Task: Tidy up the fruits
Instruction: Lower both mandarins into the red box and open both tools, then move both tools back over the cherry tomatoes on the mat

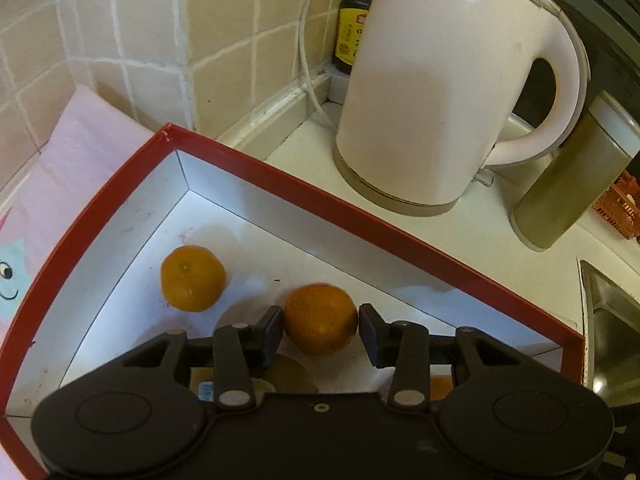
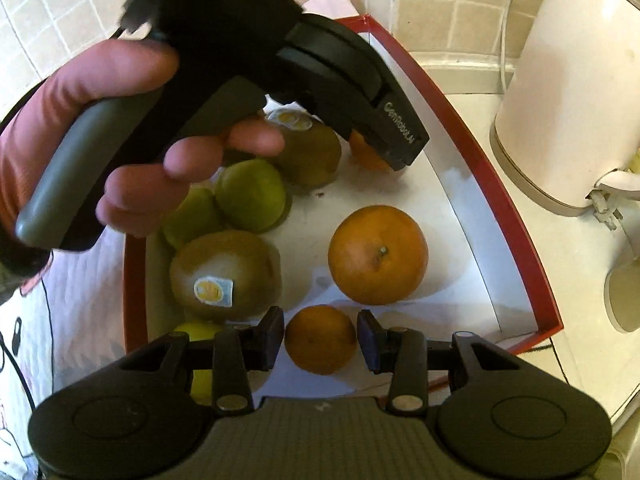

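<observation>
Small round orange mandarin [image 1: 320, 319] sits in the red-rimmed white cardboard box [image 1: 256, 168] between the left hand-held gripper [image 1: 321, 330] pads — narrow gap each side, not clamped. Right hand-held gripper [image 2: 320, 336] likewise brackets another small orange mandarin [image 2: 320, 339], w/ a slight gap. White plastic kettle [image 1: 440, 92] on the worktop [image 1: 480, 232] behind.

"GenRobot.AI" on left tongs [image 2: 394, 148] (sideways)
</observation>
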`<control>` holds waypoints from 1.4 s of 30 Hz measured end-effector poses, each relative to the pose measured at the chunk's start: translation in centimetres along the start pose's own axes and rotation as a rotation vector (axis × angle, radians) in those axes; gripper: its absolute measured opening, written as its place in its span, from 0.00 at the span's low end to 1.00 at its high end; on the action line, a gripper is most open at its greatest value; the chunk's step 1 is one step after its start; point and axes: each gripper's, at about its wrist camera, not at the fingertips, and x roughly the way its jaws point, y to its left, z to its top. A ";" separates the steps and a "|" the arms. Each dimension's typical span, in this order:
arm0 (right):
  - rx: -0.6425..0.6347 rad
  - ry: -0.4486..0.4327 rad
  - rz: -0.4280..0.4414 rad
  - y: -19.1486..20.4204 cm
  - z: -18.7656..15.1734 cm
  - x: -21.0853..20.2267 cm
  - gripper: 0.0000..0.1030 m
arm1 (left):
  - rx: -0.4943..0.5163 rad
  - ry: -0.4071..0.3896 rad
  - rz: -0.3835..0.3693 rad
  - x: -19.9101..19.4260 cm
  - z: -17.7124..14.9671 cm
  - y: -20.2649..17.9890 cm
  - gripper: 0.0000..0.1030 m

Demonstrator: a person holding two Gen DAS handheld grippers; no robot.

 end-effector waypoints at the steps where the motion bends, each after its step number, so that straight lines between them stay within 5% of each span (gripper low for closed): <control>1: 0.009 -0.004 0.007 -0.3 0.2 0.2 0.41 | -0.003 -0.009 0.000 -0.4 0.0 0.0 0.57; 3: 0.028 -0.010 0.016 -0.7 0.3 0.1 0.42 | -0.010 -0.036 0.000 -1.7 -0.1 0.2 0.72; 6: 0.039 -0.026 0.013 -1.0 0.1 -0.7 0.46 | -0.030 -0.081 -0.006 -4.0 -0.7 0.5 0.75; 8: 0.046 -0.056 0.005 -1.1 0.0 -1.7 0.65 | -0.060 -0.108 0.004 -5.8 -1.4 0.8 0.77; 11: 0.046 -0.120 -0.020 -0.9 0.1 -4.0 0.81 | -0.127 -0.153 0.011 -8.4 -3.3 1.4 0.78; 17: 0.053 -0.205 -0.085 -0.1 0.5 -7.0 0.82 | -0.238 -0.234 0.051 -14.3 -8.5 3.9 0.78; 19: 0.084 -0.274 -0.101 0.5 0.6 -8.6 0.91 | -0.268 -0.262 0.073 -16.5 -10.2 5.2 0.78; 22: 0.096 -0.388 -0.096 1.7 1.0 -10.7 0.99 | -0.330 -0.315 0.140 -20.7 -13.2 7.8 0.78; 30: 0.063 -0.535 -0.080 8.3 2.9 -12.2 1.00 | -0.558 -0.426 0.325 -30.3 -21.7 15.4 0.78; 42: 0.119 -0.304 0.262 15.4 3.8 -6.5 1.00 | -0.755 -0.387 0.443 -34.2 -33.3 21.7 0.78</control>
